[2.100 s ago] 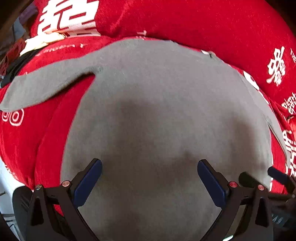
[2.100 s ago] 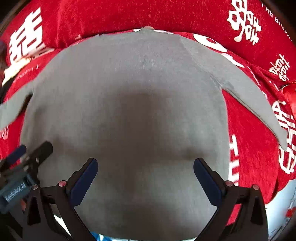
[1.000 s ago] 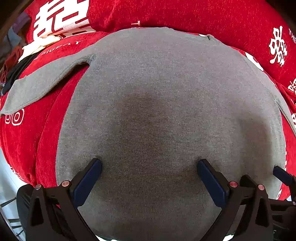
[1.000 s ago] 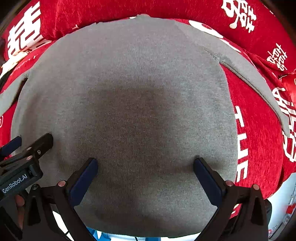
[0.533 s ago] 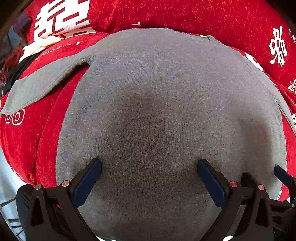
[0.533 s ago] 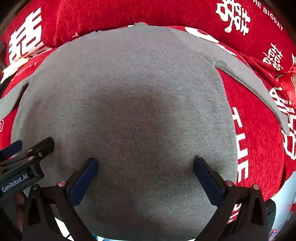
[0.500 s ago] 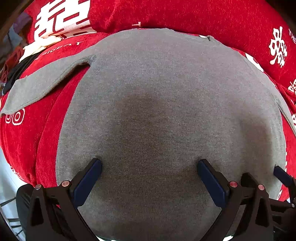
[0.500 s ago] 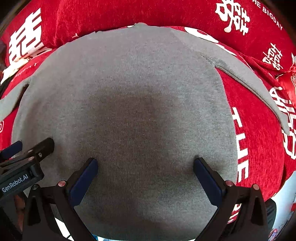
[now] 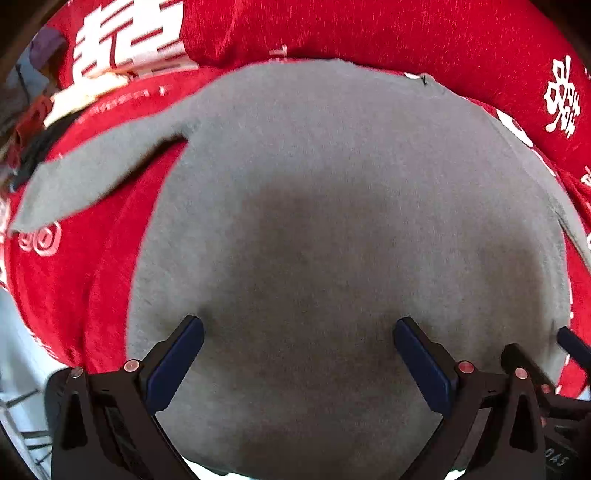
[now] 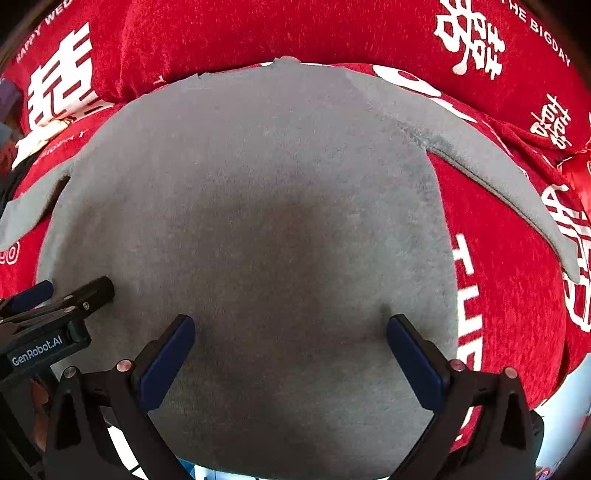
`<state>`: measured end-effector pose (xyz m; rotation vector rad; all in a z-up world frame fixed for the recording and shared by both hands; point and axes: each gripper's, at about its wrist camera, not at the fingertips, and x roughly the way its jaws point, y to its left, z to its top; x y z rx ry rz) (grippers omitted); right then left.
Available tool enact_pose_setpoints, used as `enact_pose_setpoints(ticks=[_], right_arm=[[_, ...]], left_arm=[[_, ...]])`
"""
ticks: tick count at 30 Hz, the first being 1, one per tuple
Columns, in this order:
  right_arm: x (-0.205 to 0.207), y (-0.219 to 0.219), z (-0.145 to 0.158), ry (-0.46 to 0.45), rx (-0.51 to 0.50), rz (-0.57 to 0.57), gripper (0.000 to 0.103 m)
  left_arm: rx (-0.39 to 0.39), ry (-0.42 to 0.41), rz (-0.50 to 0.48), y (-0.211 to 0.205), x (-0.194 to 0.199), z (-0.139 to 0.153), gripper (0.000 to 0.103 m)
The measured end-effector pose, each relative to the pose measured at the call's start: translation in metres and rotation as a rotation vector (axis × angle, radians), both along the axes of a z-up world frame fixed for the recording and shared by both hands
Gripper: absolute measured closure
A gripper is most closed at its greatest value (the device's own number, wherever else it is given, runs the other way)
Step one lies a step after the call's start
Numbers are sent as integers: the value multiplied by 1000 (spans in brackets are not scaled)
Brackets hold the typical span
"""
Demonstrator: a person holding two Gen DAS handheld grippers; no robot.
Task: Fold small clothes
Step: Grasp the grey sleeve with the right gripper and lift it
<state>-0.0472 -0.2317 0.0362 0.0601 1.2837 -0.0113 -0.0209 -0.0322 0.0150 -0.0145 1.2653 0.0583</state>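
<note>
A small grey long-sleeved top (image 9: pixel 332 206) (image 10: pixel 258 206) lies spread flat on a red cover, hem toward me. Its left sleeve (image 9: pixel 92 177) stretches out to the left and its right sleeve (image 10: pixel 498 177) to the right. My left gripper (image 9: pixel 297 328) stands open just over the lower body of the top, with nothing between its blue pads. My right gripper (image 10: pixel 290 326) is open too, above the hem area further right. Each gripper shows at the edge of the other's view: the left one (image 10: pixel 55 306) and the right one (image 9: pixel 569 343).
The red cover (image 9: pixel 369 33) (image 10: pixel 509 277) with white printed characters drapes a cushioned seat and its backrest. Loose pale and dark clothes (image 9: pixel 55 118) lie at the far left. A pale floor (image 9: pixel 14 354) shows below the seat's front edge.
Both grippers have drawn back and up slightly from the top, so more of the sleeves and red cover shows. They stay open throughout.
</note>
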Motion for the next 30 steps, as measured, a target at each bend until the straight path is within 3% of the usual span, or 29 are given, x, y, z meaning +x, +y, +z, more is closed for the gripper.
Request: enact_pose_setpoints(ticks=[6, 15, 25, 30], right_arm=[[6, -9, 15, -62, -14, 19, 0], [15, -53, 25, -113, 40, -69, 0], [13, -165, 17, -142, 52, -297, 0], [-6, -245, 2, -141, 86, -492, 0]], left_arm=[[56, -44, -59, -21, 10, 16, 0], [84, -82, -158, -78, 33, 33, 0], [103, -86, -284, -161, 62, 30, 0], [106, -75, -308, -193, 81, 23, 0]])
